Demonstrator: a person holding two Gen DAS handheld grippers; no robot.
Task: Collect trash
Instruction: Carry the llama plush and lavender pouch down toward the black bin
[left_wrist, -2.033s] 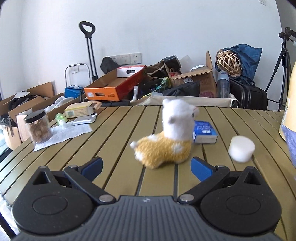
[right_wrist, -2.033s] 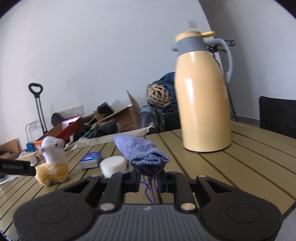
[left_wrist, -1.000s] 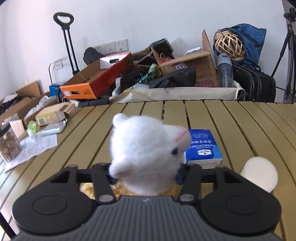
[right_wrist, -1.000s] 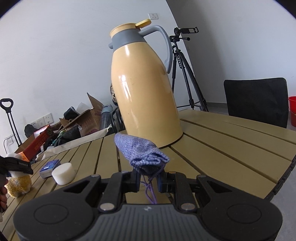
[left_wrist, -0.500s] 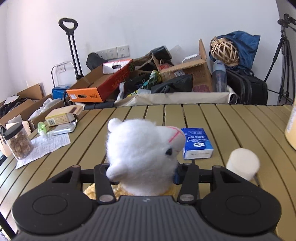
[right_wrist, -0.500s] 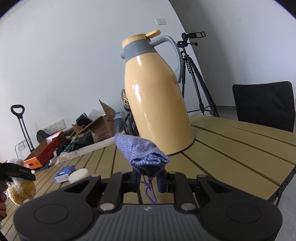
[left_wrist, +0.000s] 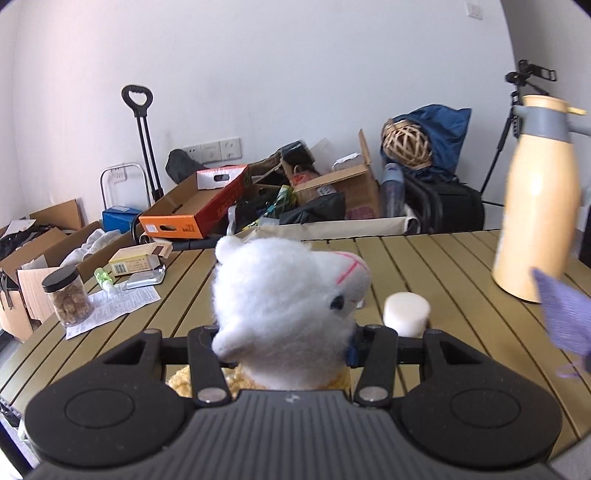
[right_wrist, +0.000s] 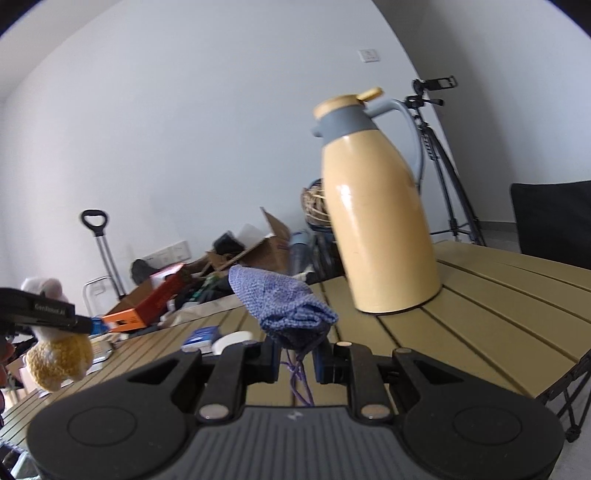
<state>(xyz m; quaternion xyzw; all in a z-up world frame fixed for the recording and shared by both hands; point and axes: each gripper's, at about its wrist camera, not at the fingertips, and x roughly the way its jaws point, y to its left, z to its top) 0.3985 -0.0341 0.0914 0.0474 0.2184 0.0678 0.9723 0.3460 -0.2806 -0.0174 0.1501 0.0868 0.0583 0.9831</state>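
My left gripper (left_wrist: 284, 343) is shut on a plush alpaca (left_wrist: 284, 306) with a white head and yellow body, holding it at the neck. The right wrist view shows the alpaca (right_wrist: 59, 354) hanging clear above the slatted table (left_wrist: 443, 266). My right gripper (right_wrist: 295, 354) is shut on a blue knitted pouch (right_wrist: 284, 306), whose purple cord dangles between the fingers. The pouch (left_wrist: 565, 317) also shows at the right edge of the left wrist view. A white foam cylinder (left_wrist: 406, 314) and a blue tissue pack (right_wrist: 201, 338) lie on the table.
A tall yellow thermos jug (right_wrist: 376, 229) stands on the table to the right. A snack jar (left_wrist: 68, 295), a paper sheet (left_wrist: 118, 306) and small boxes lie at the table's left. Cardboard boxes and bags crowd the floor beyond. A tripod and a black chair (right_wrist: 554, 221) stand at right.
The left gripper has risen with the alpaca, lifting it off the table, and the thermos and pouch have come into its view. The right gripper swung left, still holding the pouch.
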